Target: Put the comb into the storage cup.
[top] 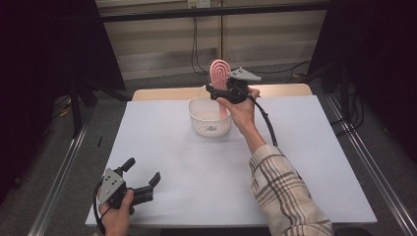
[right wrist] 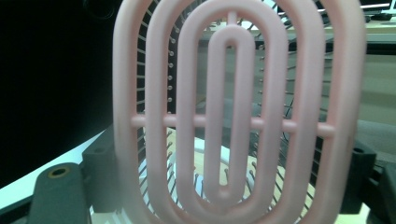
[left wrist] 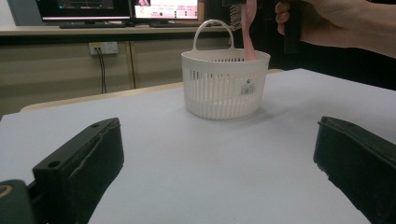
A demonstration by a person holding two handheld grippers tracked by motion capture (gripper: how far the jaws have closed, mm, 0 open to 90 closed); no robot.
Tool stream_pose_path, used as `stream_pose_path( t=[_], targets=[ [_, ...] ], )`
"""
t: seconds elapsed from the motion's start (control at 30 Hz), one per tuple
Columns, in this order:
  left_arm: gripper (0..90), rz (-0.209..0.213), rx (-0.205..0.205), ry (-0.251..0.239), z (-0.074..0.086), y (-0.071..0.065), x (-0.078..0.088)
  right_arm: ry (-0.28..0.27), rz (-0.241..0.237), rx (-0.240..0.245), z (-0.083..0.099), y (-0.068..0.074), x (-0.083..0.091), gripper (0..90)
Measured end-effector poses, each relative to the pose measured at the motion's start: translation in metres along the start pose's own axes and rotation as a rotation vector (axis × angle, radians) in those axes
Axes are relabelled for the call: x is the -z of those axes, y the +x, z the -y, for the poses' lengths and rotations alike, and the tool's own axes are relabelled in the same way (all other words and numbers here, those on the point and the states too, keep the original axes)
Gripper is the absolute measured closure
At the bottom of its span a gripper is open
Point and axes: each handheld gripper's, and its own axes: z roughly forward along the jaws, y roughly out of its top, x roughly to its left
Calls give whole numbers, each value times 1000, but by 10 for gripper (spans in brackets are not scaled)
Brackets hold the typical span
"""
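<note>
Fingers of the right gripper (top: 220,92) clamp the pink hairbrush (top: 219,74) upright, handle down inside the white basket (top: 199,123) — likely lowering it in. Left gripper (top: 142,177) idles near the table (top: 305,147) edge — fingers apart, out of the way.

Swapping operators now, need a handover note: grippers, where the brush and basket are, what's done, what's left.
Right gripper: shut on the pink hairbrush, held upright above the white basket; the brush's handle end points down into the basket.
Left gripper: open, nothing between the jaws, resting at the near left of the white table.
Basket: upright at the far middle of the table, its handle raised.
Done: brush gripped and brought over the basket.
Left: probably lower it in, release, draw the right gripper back. Whether the handle tip touches the basket floor I cannot tell.
</note>
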Motion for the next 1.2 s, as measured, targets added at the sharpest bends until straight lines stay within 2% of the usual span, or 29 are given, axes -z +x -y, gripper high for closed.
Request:
stream_pose_path(
  t=[0.5,1.2],
  targets=[
    [17,-2,-6,1,0,1,0,1,3,-58,8,-5,3,191],
    [17,-4,-12,4,0,0,0,38,-3,-75,24,-15,10,190]
  ],
)
